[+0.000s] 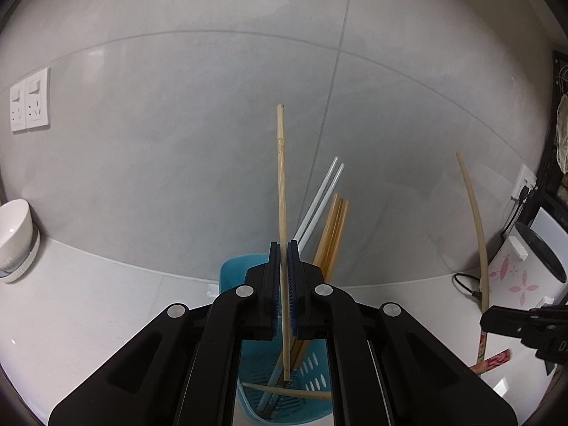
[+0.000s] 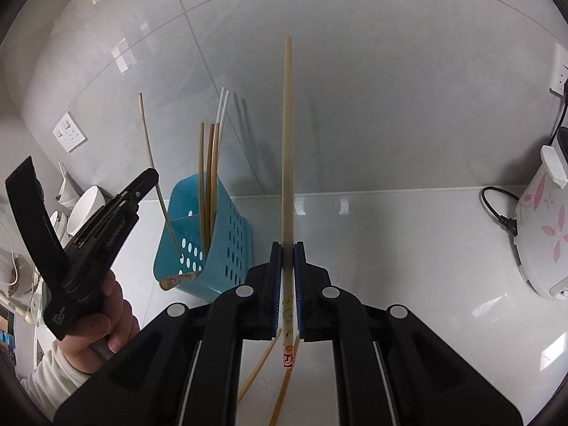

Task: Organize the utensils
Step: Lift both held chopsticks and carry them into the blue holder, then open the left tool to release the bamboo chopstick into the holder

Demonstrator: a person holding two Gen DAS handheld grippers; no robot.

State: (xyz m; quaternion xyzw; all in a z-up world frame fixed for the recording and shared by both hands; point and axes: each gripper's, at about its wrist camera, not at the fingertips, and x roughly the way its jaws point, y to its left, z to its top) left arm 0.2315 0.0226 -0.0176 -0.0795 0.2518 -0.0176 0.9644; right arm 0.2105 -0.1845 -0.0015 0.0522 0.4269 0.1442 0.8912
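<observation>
Over blue utensil holder [image 1: 232, 271] by tiled wall, L gripper [image 1: 283, 248] pinching bamboo chopstick [image 1: 281, 191] w/ tip inside rim, R gripper [image 2: 288, 248] pinching printed chopstick [image 2: 288, 135] above open counter [image 2: 390, 234], print unreadable.

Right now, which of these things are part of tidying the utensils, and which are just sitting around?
Part of the job:
- left tool, shut on a wooden chopstick
- right tool, shut on a patterned chopstick
- blue perforated holder with chopsticks in it
- loose chopsticks on the counter

Just lying about:
- white bowl
- flowered appliance
- wall sockets
</observation>
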